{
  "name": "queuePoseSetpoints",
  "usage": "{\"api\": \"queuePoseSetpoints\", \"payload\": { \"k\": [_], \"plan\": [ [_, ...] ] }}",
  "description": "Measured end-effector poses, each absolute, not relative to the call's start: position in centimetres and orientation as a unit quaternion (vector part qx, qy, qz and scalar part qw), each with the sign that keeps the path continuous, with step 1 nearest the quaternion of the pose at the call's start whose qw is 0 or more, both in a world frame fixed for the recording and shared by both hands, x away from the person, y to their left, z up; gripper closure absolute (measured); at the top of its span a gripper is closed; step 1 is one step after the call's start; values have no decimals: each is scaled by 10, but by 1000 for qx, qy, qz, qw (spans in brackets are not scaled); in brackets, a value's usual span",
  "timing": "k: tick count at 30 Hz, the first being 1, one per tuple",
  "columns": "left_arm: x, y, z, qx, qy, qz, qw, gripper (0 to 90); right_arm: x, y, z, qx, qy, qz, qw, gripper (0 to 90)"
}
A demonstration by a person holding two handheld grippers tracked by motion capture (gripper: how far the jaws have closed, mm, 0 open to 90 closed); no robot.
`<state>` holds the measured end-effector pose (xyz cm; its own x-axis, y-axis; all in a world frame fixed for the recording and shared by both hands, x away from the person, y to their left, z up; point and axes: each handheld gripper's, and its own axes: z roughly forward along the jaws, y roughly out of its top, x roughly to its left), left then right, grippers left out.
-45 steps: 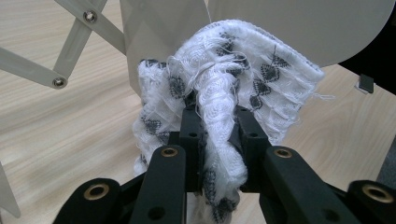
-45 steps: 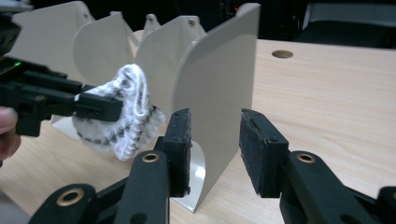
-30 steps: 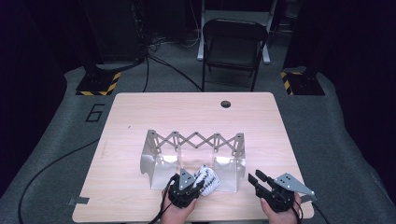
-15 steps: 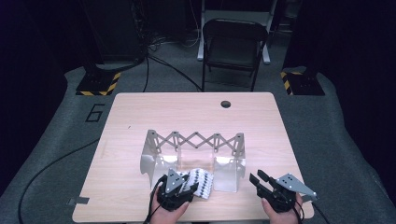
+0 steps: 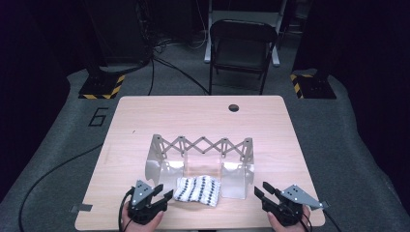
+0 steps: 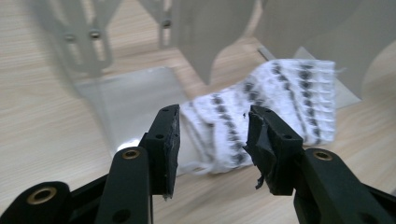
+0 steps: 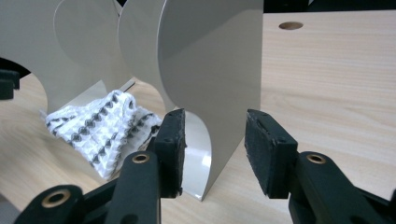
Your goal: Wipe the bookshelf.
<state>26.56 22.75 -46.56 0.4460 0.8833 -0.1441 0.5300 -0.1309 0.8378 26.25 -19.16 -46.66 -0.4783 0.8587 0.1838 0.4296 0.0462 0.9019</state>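
Left gripper (image 5: pixel 167 195): I held it at the near left edge of the bench (image 5: pixel 135 125), pointing right toward the cloth (image 5: pixel 197 189). My jaws stood spread with nothing pinched between them. They had just been opening and then came in a little.

Left gripper view: I saw the gripper (image 6: pixel 214 127) with a gap between its pads, and the cloth (image 6: pixel 289 98) lay on the wood beyond that gap, not touched by either pad.

Cloth: it was white with dark dotted stripes, crumpled, and lay flat on the bench at the near side of the rack (image 5: pixel 203 145), between the rack's two middle plates and just right of my left gripper.

Rack: it was a metal scissor-link frame with upright plates, standing mid-bench behind the cloth.

Right gripper (image 5: pixel 260 189): I held it at the near right edge of the bench, well apart from the cloth. My jaws stood spread and empty, having just been opening.

Right gripper view: the gripper (image 7: pixel 215 133) faced the edge of a rack plate (image 7: pixel 219 60), which stood in line with the gap but beyond the pads. The cloth (image 7: pixel 100 128) lay off to the left.
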Motion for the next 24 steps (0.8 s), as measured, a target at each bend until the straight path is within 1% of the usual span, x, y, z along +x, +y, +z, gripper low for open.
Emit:
{"api": "queuePoseSetpoints", "payload": {
  "k": [3, 10, 13, 17, 24],
  "plan": [
    [265, 236, -466, 717, 495, 211, 443, 557, 262, -189, -469, 461, 698, 507, 210, 574],
    [268, 250, -468, 713, 510, 213, 432, 558, 260, -179, -470, 449, 706, 505, 213, 553],
    [269, 250, -470, 710, 512, 217, 432, 558, 261, -175, -470, 438, 715, 501, 217, 544],
    [271, 250, -472, 718, 511, 219, 418, 558, 264, -169, -469, 435, 716, 498, 221, 523],
    [275, 258, -474, 707, 526, 227, 414, 559, 269, -163, -465, 434, 716, 495, 233, 511]
  ]
}}
